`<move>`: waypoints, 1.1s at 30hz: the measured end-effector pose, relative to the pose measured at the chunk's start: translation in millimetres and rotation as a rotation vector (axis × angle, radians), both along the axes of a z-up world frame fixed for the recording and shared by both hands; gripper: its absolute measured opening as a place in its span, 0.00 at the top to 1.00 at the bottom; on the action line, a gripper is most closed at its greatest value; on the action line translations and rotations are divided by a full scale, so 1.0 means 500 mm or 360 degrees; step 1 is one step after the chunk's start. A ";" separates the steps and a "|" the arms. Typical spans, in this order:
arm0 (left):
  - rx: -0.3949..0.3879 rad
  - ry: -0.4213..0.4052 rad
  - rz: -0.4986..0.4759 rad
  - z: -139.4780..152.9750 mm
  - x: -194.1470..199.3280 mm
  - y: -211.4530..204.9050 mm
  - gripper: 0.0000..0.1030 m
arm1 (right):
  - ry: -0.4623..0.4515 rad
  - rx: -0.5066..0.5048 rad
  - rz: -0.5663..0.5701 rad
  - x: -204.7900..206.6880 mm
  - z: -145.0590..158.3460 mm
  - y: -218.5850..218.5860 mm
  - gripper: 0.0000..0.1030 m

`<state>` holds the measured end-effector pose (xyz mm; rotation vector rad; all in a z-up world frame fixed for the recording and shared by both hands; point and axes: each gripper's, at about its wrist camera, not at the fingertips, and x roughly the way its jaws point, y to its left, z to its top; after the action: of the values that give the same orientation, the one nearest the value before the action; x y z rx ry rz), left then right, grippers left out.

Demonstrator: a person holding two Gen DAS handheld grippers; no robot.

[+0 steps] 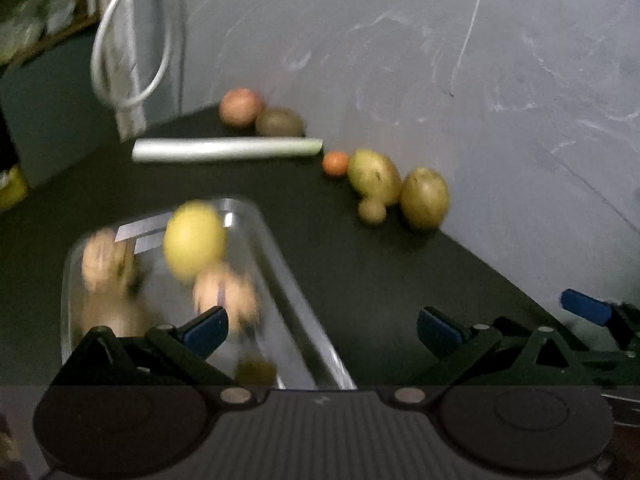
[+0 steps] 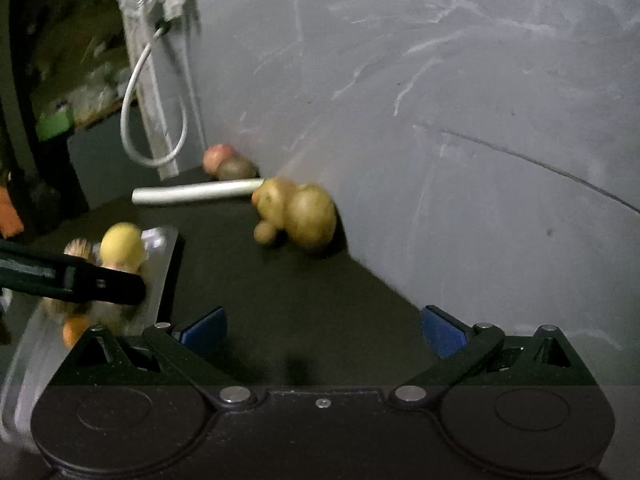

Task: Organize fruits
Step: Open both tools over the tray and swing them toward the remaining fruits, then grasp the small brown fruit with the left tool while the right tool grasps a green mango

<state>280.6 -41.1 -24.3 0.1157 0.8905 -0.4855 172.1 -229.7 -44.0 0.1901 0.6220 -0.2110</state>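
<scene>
A clear plastic container (image 1: 296, 300) sits on the dark table, holding a yellow lemon (image 1: 195, 240), pale blurred fruits (image 1: 226, 296) and a small brown fruit (image 1: 255, 372). My left gripper (image 1: 322, 330) is open and empty, its left finger over the container. Along the wall lie a peach-coloured fruit (image 1: 241, 107), a kiwi (image 1: 279, 123), a small orange (image 1: 335, 163), two yellow-green mangoes (image 1: 374, 176) (image 1: 424, 198) and a small brown fruit (image 1: 372, 211). My right gripper (image 2: 322, 330) is open and empty above bare table, right of the container (image 2: 166, 276). The mangoes (image 2: 308, 216) lie ahead of it.
A pale green leek stalk (image 1: 228, 149) lies across the table at the back; it also shows in the right wrist view (image 2: 196, 194). A grey wall (image 1: 440, 60) bounds the table on the right. A white cable loop (image 1: 132, 40) hangs at the back left. The right gripper's blue pad (image 1: 586, 307) shows at the far right.
</scene>
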 end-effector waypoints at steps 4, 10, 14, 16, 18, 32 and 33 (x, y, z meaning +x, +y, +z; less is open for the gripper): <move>0.0107 -0.0110 -0.0115 -0.009 0.072 -0.038 0.01 | -0.0062 0.0153 -0.0043 0.044 0.003 -0.029 0.01; 0.0237 -0.0229 -0.0315 -0.041 0.135 -0.098 0.01 | -0.0076 0.0456 -0.0186 0.115 0.004 -0.068 0.01; 0.0267 -0.0235 -0.0419 -0.073 0.158 -0.135 0.02 | -0.0114 0.0569 -0.0286 0.156 0.003 -0.082 0.01; 0.0270 -0.0233 -0.0450 -0.086 0.168 -0.152 0.04 | -0.0132 0.0591 -0.0323 0.178 0.001 -0.085 0.03; 0.0269 -0.0225 -0.0468 -0.098 0.177 -0.166 0.07 | -0.0132 0.0598 -0.0340 0.199 -0.004 -0.083 0.07; 0.0187 -0.0212 -0.0595 -0.135 0.198 -0.208 0.30 | -0.0040 0.0611 -0.0362 0.271 -0.049 -0.081 0.25; 0.0179 -0.0205 -0.0595 -0.137 0.200 -0.210 0.33 | -0.0031 0.0616 -0.0363 0.274 -0.053 -0.082 0.26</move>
<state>380.6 -146.0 -92.8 0.4172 0.7711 -0.7666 309.1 -270.9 -70.5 0.6376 0.6174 -0.3072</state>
